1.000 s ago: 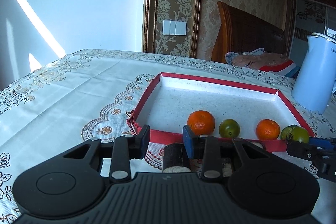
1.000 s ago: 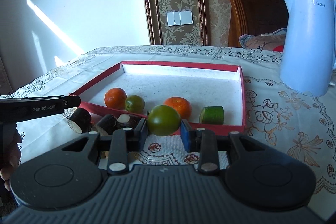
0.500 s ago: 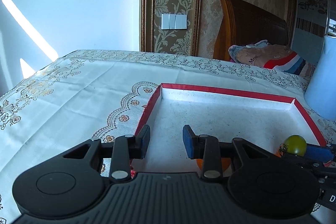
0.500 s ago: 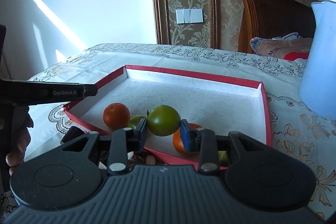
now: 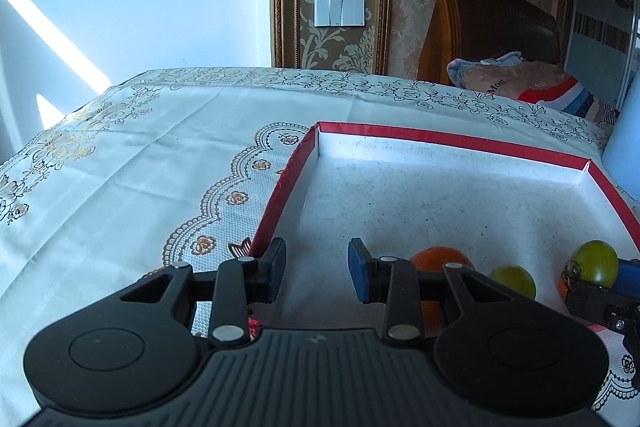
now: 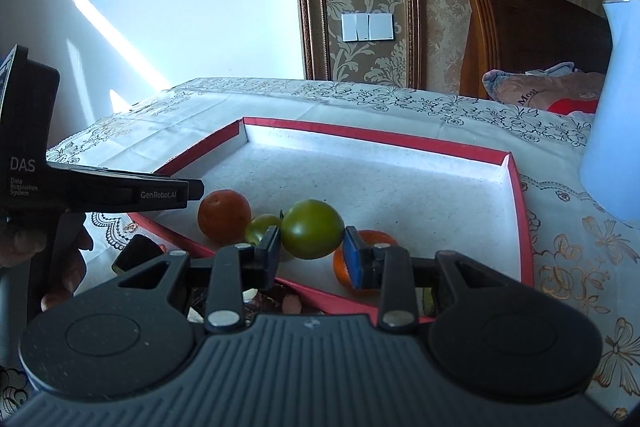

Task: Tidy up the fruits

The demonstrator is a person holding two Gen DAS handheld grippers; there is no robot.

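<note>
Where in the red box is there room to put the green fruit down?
The far half of the red box, up to its back wall, lies bare, as does the stretch along its right wall. The near edge is crowded: two oranges and a small green fruit sit there, right under the green fruit in the right gripper.

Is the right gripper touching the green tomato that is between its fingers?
Touching. In the right wrist view both pads of the right gripper press on the sides of the green tomato, which hangs above the red tray.
</note>
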